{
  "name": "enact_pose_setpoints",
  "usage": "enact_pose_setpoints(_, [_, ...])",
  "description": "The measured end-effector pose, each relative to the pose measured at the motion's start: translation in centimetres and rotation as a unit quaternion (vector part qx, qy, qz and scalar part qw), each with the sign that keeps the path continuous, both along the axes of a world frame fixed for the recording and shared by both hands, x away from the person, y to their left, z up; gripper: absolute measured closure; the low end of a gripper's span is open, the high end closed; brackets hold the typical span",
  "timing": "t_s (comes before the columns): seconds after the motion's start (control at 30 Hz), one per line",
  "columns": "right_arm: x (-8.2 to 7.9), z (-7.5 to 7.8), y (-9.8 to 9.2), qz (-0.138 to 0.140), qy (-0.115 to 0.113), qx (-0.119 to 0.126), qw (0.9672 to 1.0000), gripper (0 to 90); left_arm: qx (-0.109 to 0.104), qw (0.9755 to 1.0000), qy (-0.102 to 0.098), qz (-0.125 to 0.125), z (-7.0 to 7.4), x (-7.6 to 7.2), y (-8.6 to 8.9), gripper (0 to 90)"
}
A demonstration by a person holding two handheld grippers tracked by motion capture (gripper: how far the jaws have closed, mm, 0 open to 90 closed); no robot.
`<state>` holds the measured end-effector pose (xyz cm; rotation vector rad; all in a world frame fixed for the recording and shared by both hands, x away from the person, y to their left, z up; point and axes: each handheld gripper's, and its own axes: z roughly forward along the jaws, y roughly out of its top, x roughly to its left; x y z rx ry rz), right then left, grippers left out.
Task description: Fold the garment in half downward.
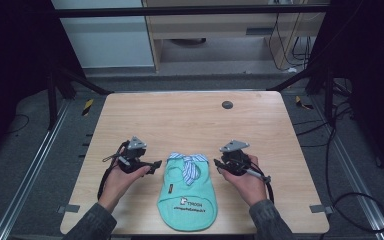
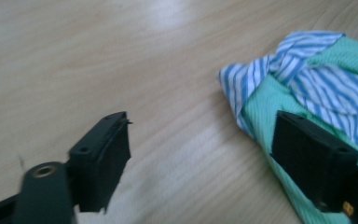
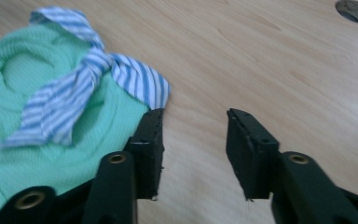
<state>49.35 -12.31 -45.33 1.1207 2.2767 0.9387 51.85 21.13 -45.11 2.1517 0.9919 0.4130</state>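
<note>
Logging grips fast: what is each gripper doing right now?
Left gripper: open, holding nothing, beside the green garment.
Right gripper: open, holding nothing, beside the garment's striped collar.

mint green garment (image 1: 186,197) with blue-and-white striped collar (image 1: 190,165); light wood table (image 1: 180,115)

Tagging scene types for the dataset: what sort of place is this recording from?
Probably a lab or workshop data-collection station, not a home: a light wooden table ringed by a black metal frame, loose cables on the grey floor, and a small mint-green pet garment with a blue-striped collar laid out as the test item.
</note>
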Motion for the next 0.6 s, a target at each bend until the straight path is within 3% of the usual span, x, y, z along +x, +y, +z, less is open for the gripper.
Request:
enact_pose_setpoints(0.13, [1.1,0.7,1.1,0.014,0.001,-0.003,0.9999,67.0,0.01,0.9999,-0.002,-0.012,0.8,1.0,-0.8,32.4])
enact_pose_setpoints(0.17, [1.8,1.1,1.8,0.026,0.0,0.002,0.9997,73.6,0.02,0.9996,-0.006,-0.016,1.3,1.6,-1.4,35.0])
enact_pose_setpoints(0.27, [2.9,1.3,2.7,0.033,0.009,0.018,0.9993,80.3,0.011,0.9998,0.001,-0.018,1.9,2.5,-2.0,44.0])
enact_pose_setpoints(0.33, [3.2,1.2,3.0,0.036,0.015,0.019,0.9991,81.6,0.004,0.9997,0.007,-0.021,2.0,2.8,-2.3,46.1])
enact_pose_setpoints(0.43, [4.1,0.7,4.1,0.042,0.032,0.006,0.9986,82.8,0.021,0.9993,0.015,-0.027,1.8,3.6,-3.5,53.1])
enact_pose_setpoints(0.6, [5.1,-0.2,4.7,0.044,0.053,-0.003,0.9976,76.8,0.026,0.9984,0.035,-0.035,0.6,4.4,-5.0,54.5])
